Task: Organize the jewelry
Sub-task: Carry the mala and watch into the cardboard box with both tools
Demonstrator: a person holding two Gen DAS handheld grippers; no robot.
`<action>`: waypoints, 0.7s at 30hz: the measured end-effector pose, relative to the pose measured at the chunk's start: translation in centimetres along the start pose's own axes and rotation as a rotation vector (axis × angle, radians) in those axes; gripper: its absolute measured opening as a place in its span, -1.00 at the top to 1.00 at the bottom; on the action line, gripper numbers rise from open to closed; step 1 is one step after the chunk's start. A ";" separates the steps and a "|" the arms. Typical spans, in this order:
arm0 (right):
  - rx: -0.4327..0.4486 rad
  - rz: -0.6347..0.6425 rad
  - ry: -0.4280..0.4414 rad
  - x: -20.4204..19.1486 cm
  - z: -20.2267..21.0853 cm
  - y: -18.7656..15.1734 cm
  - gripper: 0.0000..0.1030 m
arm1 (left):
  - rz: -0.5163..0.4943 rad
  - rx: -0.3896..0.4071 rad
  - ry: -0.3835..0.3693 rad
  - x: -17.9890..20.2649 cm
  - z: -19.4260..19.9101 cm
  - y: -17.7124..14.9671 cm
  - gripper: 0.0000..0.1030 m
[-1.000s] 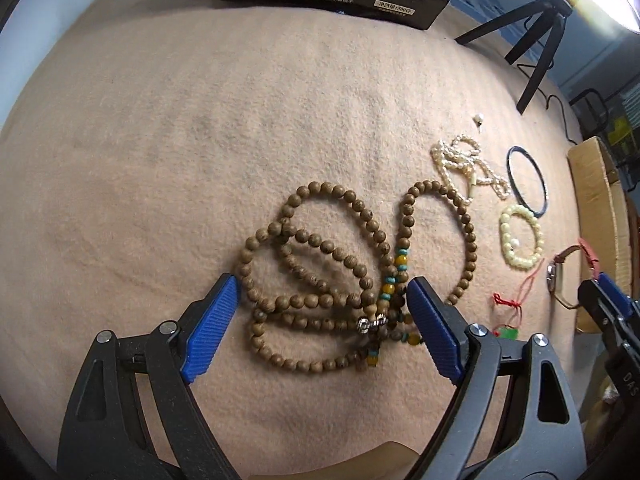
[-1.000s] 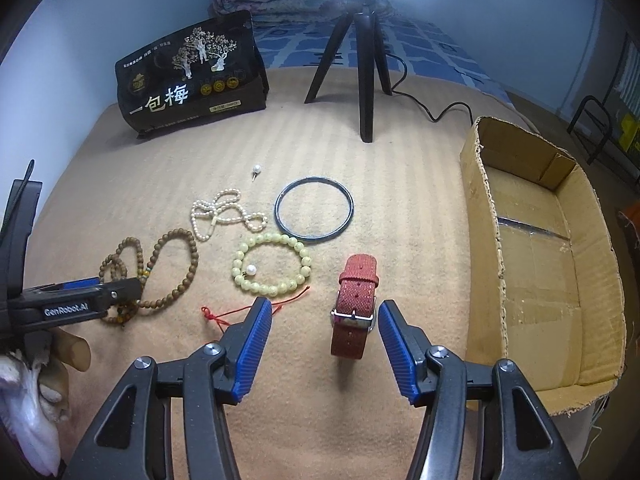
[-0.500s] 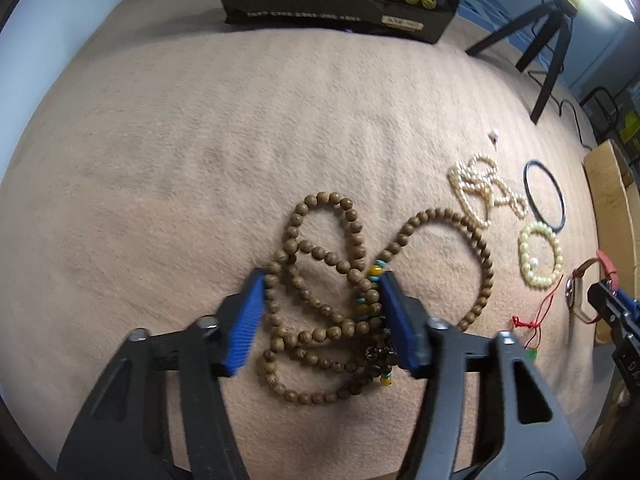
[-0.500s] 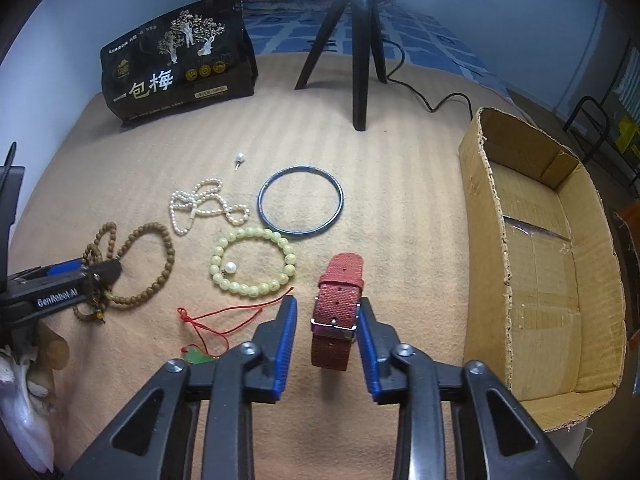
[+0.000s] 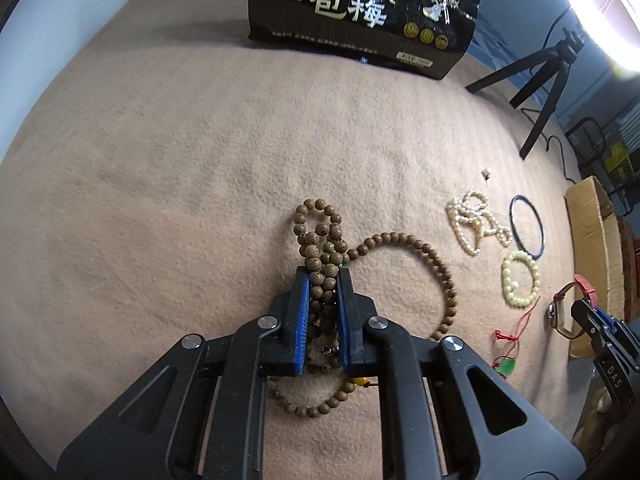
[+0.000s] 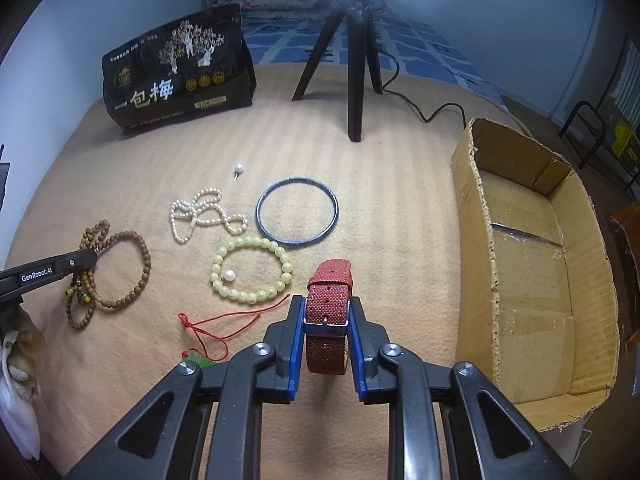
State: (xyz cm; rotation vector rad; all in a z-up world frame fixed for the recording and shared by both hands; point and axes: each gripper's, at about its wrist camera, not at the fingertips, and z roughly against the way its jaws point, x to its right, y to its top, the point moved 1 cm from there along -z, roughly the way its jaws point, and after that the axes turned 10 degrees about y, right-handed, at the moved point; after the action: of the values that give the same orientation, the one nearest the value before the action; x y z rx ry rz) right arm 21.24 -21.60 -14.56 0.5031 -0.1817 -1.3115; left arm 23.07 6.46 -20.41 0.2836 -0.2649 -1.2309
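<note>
A long brown wooden bead necklace (image 5: 400, 240) lies on the tan blanket (image 5: 160, 160). My left gripper (image 5: 323, 276) is shut on a bunch of its strands, while one loop trails to the right. In the right wrist view the same beads (image 6: 136, 240) lie at the far left under the left gripper (image 6: 92, 258). A red woven-strap watch (image 6: 330, 280) stands between the blue pads of my right gripper (image 6: 326, 304). Those jaws are closing and press on the buckle. The left wrist view shows the watch (image 5: 560, 312) edge-on at the far right.
An open cardboard box (image 6: 476, 240) stands to the right. On the blanket lie a pearl necklace (image 6: 200, 216), a dark bangle (image 6: 297, 179), a pale green bead bracelet (image 6: 248, 241), a red cord with a green pendant (image 6: 216, 324) and a pearl stud (image 6: 238, 168). A black pouch (image 6: 176, 80) and a tripod (image 6: 354, 80) stand behind.
The left jaws closed on the wooden beads, bunching the strands together, and the gripper lifted a little. The right jaws closed in from wide apart onto the red watch.
</note>
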 end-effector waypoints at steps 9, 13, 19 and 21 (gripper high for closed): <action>0.081 -0.003 0.034 -0.3 3.3 0.6 0.63 | -0.002 0.064 -0.091 0.0 4.2 0.5 0.80; 0.120 -0.011 0.044 0.2 5.0 0.9 0.64 | -0.015 0.101 -0.148 0.6 7.0 0.0 0.80; 0.180 -0.021 0.037 1.2 7.8 0.9 0.64 | -0.073 0.190 -0.204 3.0 11.1 -0.3 0.80; 0.193 -0.027 0.032 1.6 8.5 0.9 0.64 | -0.082 0.210 -0.219 3.5 12.1 -0.4 0.80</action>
State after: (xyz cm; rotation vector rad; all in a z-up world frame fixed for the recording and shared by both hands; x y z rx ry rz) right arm 19.00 -25.12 -6.98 0.6916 -0.2777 -1.3183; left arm 19.59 2.23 -9.09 0.3436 -0.5790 -1.3183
